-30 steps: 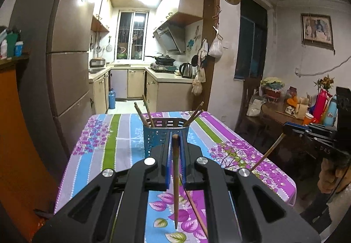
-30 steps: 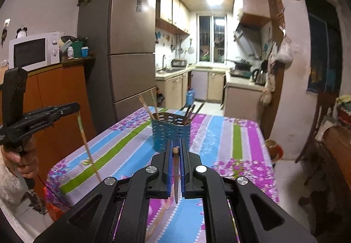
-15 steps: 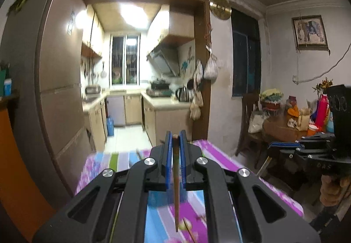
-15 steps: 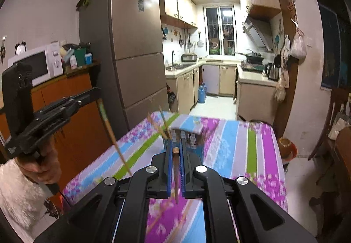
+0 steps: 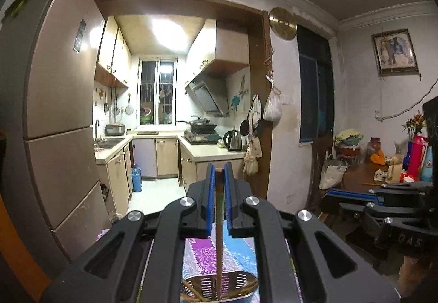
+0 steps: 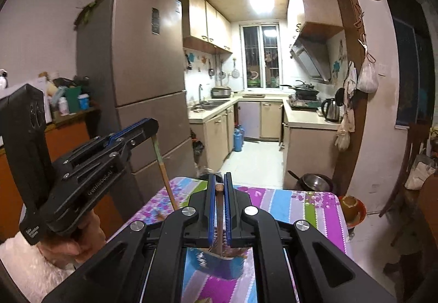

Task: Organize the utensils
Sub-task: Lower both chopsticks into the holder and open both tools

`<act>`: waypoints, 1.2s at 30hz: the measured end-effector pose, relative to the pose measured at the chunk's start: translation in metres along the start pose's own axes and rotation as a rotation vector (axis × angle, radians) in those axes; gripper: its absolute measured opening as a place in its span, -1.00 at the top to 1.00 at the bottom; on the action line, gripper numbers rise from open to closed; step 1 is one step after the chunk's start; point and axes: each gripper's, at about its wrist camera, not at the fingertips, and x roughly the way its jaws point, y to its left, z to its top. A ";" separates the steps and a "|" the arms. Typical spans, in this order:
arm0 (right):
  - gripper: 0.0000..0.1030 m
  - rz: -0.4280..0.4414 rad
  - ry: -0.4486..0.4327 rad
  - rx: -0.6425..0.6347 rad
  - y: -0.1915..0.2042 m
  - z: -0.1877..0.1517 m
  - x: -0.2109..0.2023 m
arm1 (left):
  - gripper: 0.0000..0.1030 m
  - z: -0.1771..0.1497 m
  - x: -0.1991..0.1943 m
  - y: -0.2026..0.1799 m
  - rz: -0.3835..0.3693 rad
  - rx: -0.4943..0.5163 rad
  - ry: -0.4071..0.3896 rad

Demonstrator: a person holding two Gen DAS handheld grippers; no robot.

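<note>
My left gripper [image 5: 219,170] is shut on a wooden chopstick [image 5: 219,221] that hangs straight down. Its lower end reaches into the blue slotted utensil holder [image 5: 238,281] right below, which has other chopsticks in it. My right gripper [image 6: 218,179] is shut on a second wooden chopstick [image 6: 219,221], hanging over the same holder [image 6: 213,262]. In the right wrist view the left gripper [image 6: 152,125] is up at the left, its chopstick [image 6: 164,171] slanting down toward the table. In the left wrist view the right gripper [image 5: 328,193] shows at the right edge.
The holder stands on a table with a striped floral cloth [image 6: 301,207]. A tall fridge [image 6: 142,84] stands left of the table, the kitchen doorway beyond it. A brown bowl [image 6: 351,205] sits off the table's right end, and a cluttered side table [image 5: 383,171] is further right.
Both grippers have risen and moved forward with their chopsticks. The holder, earlier ahead on the table, now lies beneath the jaws. Both grips are unchanged.
</note>
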 end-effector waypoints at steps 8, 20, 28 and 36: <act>0.86 -0.004 0.022 0.055 -0.016 -0.013 0.057 | 0.89 -0.043 0.047 0.010 0.024 0.005 0.075; 0.85 0.024 0.159 0.067 -0.008 -0.055 0.113 | 0.88 -0.102 0.069 0.027 0.046 -0.050 0.213; 0.54 -0.008 0.110 0.049 -0.009 -0.046 0.085 | 0.34 -0.071 0.049 0.045 0.077 -0.112 0.163; 0.54 -0.006 0.060 0.003 -0.011 -0.036 0.018 | 0.34 -0.028 -0.010 0.054 0.108 -0.112 0.040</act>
